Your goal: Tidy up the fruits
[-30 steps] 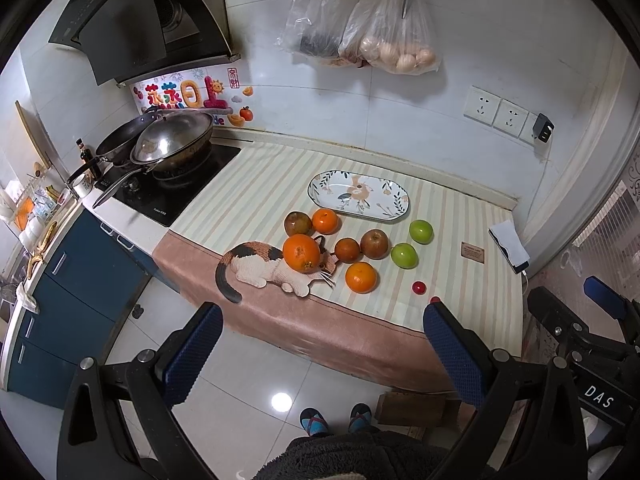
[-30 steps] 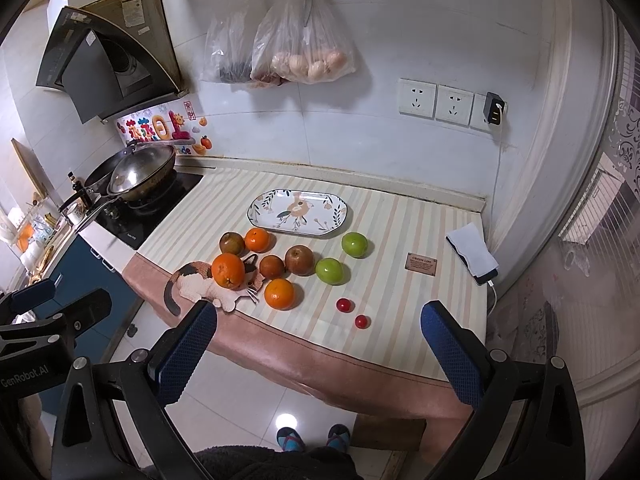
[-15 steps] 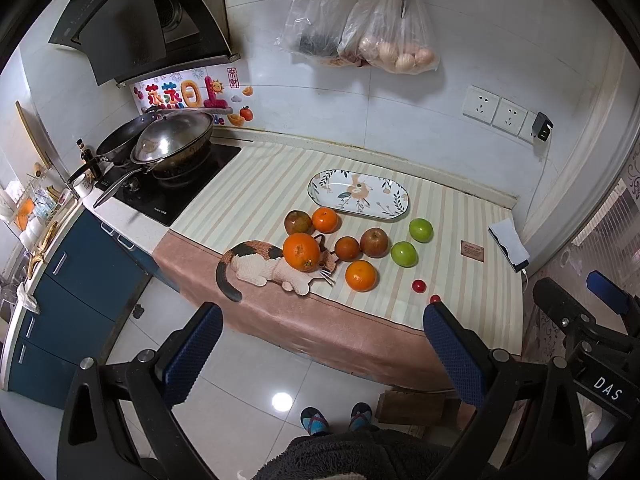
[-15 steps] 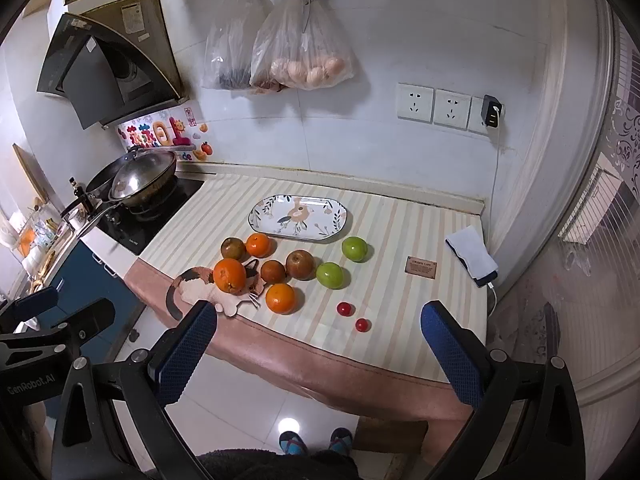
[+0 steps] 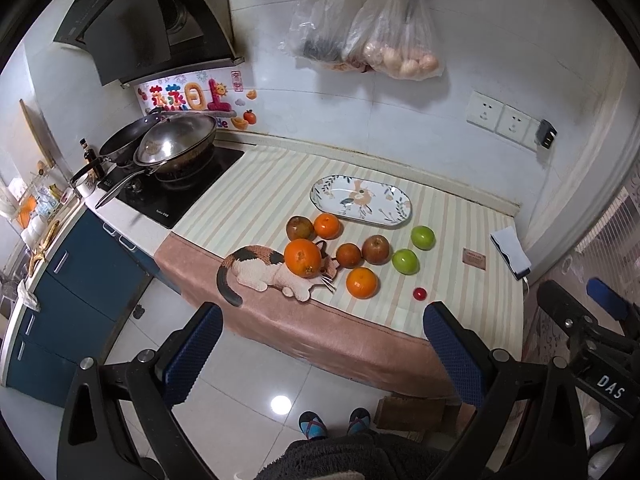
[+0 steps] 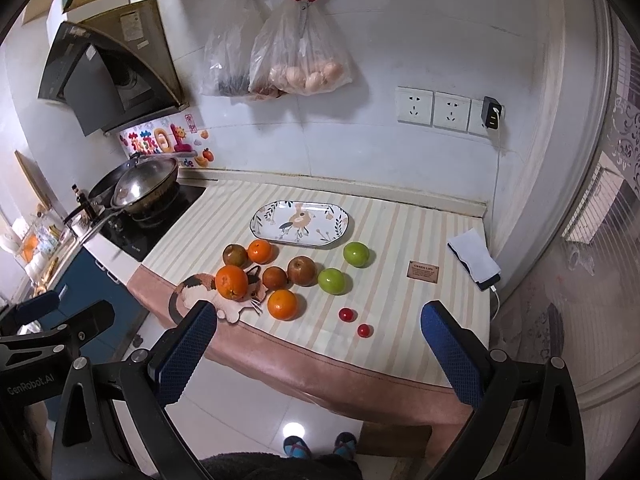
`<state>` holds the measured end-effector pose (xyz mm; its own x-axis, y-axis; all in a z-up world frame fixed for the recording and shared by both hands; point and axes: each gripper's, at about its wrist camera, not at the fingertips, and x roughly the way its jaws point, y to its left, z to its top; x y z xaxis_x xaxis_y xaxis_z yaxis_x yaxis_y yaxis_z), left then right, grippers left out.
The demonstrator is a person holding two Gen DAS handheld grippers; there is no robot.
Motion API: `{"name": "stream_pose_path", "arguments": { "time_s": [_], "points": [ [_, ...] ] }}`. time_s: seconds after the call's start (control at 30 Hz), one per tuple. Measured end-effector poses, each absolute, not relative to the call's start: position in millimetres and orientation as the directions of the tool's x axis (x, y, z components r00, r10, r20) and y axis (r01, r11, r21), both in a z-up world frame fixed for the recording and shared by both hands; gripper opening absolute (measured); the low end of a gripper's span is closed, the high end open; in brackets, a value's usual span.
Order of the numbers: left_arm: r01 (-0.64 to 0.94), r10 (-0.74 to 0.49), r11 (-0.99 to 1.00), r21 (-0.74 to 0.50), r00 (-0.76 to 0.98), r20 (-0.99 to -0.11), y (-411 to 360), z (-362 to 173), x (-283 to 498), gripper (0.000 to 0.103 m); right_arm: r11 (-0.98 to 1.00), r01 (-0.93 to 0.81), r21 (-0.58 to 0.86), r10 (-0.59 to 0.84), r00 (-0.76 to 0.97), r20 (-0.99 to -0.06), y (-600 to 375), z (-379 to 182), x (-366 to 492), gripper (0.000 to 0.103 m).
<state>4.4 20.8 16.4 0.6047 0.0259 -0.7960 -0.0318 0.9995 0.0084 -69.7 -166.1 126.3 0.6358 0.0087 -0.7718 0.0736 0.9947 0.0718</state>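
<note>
Fruits lie on the striped counter cloth: three oranges, the largest (image 5: 303, 258) (image 6: 231, 282) on a cat-shaped mat (image 5: 256, 270), three reddish-brown apples (image 5: 376, 249) (image 6: 301, 271), two green apples (image 5: 405, 261) (image 6: 331, 281) and two small red tomatoes (image 6: 346, 314). An empty oval patterned plate (image 5: 392, 216) (image 6: 260, 226) sits behind them. My left gripper (image 5: 322, 340) and right gripper (image 6: 318, 338) are both open and empty, held in front of the counter, well short of the fruit.
A stove with a lidded wok (image 5: 176, 144) stands at the left. A phone under a white cloth (image 6: 474, 260) and a small brown card (image 6: 423, 271) lie at the right. Plastic bags (image 6: 300, 60) and red scissors hang on the wall. Floor and feet (image 5: 332, 426) lie below.
Both grippers have drifted slightly closer to the counter; the fruit looks a little nearer. Nothing on the counter has moved.
</note>
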Motion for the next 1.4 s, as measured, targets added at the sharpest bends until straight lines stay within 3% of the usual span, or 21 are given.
{"name": "stream_pose_path", "arguments": {
  "time_s": [0.17, 0.37, 0.7, 0.93, 1.17, 1.33, 1.4],
  "points": [
    [-0.116, 0.114, 0.992, 0.056, 0.598, -0.794, 31, 2, 35, 0.103, 0.987, 0.092, 0.134, 0.051, 0.609, -0.791, -178, 98, -42, 0.103],
    [-0.168, 0.255, 0.966, 0.196, 0.513, -0.82, 45, -49, 88, 0.103, 0.982, 0.058, 0.182, 0.126, 0.522, -0.844, -175, 31, 13, 0.103],
    [-0.084, 0.153, 0.987, 0.134, 0.285, -0.946, 80, -154, 206, 0.103, 0.981, 0.072, 0.178, 0.148, 0.305, -0.941, -133, -100, 91, 0.103],
    [-0.02, 0.018, 1.0, 0.016, 0.105, -0.994, 96, -235, 281, 0.103, 0.964, 0.202, 0.171, 0.133, 0.186, -0.973, -117, -183, 142, 0.103],
    [-0.041, -0.122, 0.992, -0.119, -0.059, -0.991, 98, -290, 318, 0.1, 0.929, 0.318, 0.19, 0.162, 0.114, -0.98, -106, -228, 165, 0.103],
    [-0.061, -0.199, 0.979, -0.194, -0.108, -0.974, 94, -312, 328, 0.094, 0.909, 0.366, 0.199, 0.179, 0.087, -0.98, -103, -248, 179, 0.102],
    [-0.049, -0.23, 0.973, -0.226, -0.101, -0.968, 88, -314, 328, 0.087, 0.9, 0.381, 0.211, 0.199, 0.071, -0.977, -102, -255, 182, 0.102]
  ]
}}
